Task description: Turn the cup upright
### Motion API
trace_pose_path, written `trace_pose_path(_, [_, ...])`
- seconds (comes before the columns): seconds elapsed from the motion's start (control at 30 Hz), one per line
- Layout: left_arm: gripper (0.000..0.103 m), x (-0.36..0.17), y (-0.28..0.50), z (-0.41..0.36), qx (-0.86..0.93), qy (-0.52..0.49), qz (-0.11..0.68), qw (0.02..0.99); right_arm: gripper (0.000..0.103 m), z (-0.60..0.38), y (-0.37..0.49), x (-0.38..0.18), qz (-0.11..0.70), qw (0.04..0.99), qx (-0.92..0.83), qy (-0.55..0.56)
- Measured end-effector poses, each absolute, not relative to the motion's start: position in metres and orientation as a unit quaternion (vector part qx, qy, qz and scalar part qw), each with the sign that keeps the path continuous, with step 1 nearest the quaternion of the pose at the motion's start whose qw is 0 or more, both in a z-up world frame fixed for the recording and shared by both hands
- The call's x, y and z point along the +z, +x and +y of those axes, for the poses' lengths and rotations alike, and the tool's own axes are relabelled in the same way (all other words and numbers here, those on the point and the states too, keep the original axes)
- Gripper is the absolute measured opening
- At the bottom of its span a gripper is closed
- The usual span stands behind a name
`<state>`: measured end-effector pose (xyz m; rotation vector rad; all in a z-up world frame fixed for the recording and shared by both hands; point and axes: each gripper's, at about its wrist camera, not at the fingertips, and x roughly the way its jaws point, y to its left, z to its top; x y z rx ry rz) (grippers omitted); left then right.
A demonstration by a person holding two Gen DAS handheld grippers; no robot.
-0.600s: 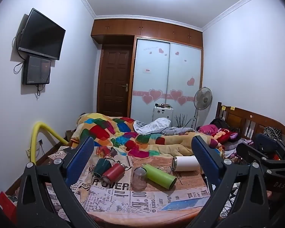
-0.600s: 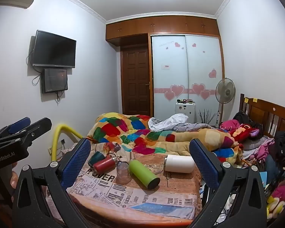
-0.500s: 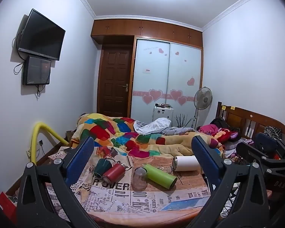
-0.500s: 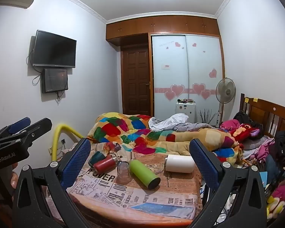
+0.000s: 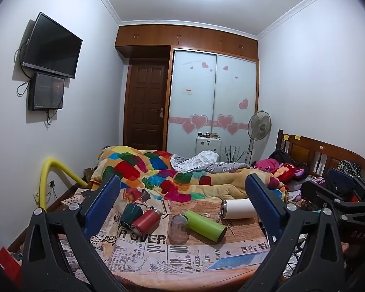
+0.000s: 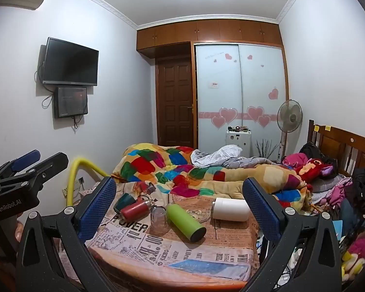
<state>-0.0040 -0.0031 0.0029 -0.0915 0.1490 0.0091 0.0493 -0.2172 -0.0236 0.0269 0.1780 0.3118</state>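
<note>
Several cups lie on their sides on a newspaper-print table (image 5: 158,255): a dark green cup (image 5: 129,214), a red bottle (image 5: 146,221), a lime green tumbler (image 5: 205,225) and a white tumbler (image 5: 238,208). A clear glass (image 5: 178,227) stands mouth-down among them. They also show in the right wrist view: green cup (image 6: 124,202), red bottle (image 6: 135,210), glass (image 6: 158,216), lime tumbler (image 6: 186,221), white tumbler (image 6: 231,209). My left gripper (image 5: 182,206) and right gripper (image 6: 180,204) are both open, empty, and held back from the table.
A bed with a colourful patchwork quilt (image 5: 172,175) lies right behind the table. A yellow tube (image 5: 51,177) curves at the left. A headboard and clothes pile (image 6: 328,170) are at the right. The other gripper shows at each view's edge.
</note>
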Motion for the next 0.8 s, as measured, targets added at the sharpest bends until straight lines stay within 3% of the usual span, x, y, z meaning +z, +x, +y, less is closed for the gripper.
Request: trace_pose_path(0.8, [0.103,-0.0040,0.0017,-0.0025,0.002,-0.045,0.078,0.996,0.103,-0.2172,0.0500,-0.0238,0.089,0.984,0.155,0.012])
